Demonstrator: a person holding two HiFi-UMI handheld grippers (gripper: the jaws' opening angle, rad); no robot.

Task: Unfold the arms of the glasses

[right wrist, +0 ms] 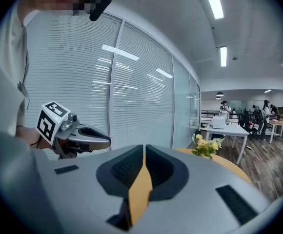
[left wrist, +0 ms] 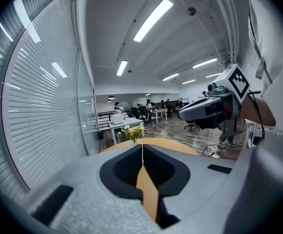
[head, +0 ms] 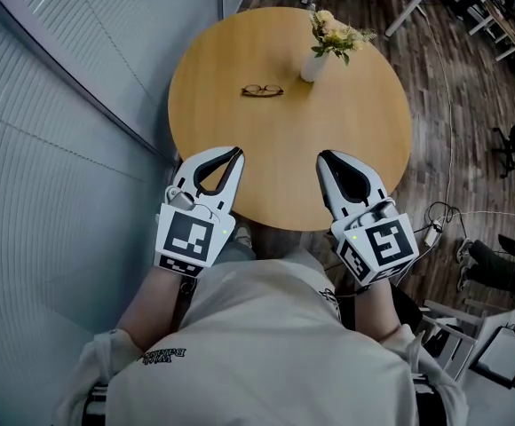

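A pair of dark-framed glasses (head: 262,90) lies folded on the round wooden table (head: 284,158), toward its far side. My left gripper (head: 237,153) hovers over the table's near left edge, shut with nothing between its jaws. My right gripper (head: 322,157) hangs over the near right edge, shut and empty too. Both are well short of the glasses. In the left gripper view the jaw tips (left wrist: 142,145) meet, with the right gripper (left wrist: 200,111) at the right. In the right gripper view the tips (right wrist: 144,147) touch, and the left gripper (right wrist: 90,139) shows at the left. The glasses appear in neither gripper view.
A white vase of yellow flowers (head: 321,50) stands just right of the glasses, also seen as flowers (right wrist: 206,146) and flowers (left wrist: 133,131). A blind-covered glass wall (head: 53,105) runs along the left. Cables and chairs (head: 506,264) lie on the floor at the right.
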